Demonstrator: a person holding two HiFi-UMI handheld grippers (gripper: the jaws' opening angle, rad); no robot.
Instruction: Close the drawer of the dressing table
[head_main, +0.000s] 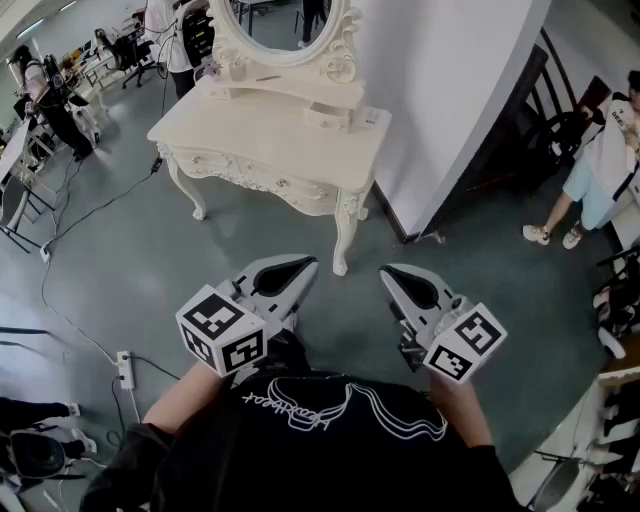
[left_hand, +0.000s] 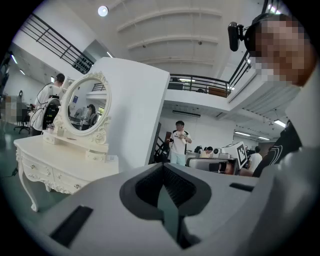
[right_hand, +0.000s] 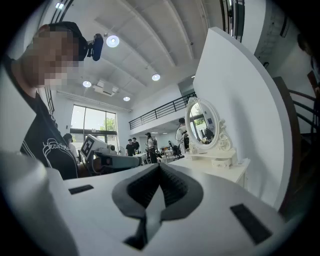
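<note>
The cream dressing table (head_main: 250, 135) with its oval mirror (head_main: 285, 25) stands ahead of me on the grey floor, well beyond both grippers. A small drawer (head_main: 328, 116) under the mirror sticks out a little from its shelf; it also shows in the left gripper view as the drawer (left_hand: 96, 156) and in the right gripper view as the drawer (right_hand: 226, 163). My left gripper (head_main: 300, 266) and right gripper (head_main: 391, 273) are held side by side close to my chest, both shut and empty. The closed jaws point toward the table in the left gripper view (left_hand: 163, 168) and the right gripper view (right_hand: 159, 167).
A white partition wall (head_main: 450, 90) stands right of the table. A power strip (head_main: 125, 368) and cables (head_main: 70, 225) lie on the floor at left. People stand at the far right (head_main: 600, 170) and back left, near chairs and desks.
</note>
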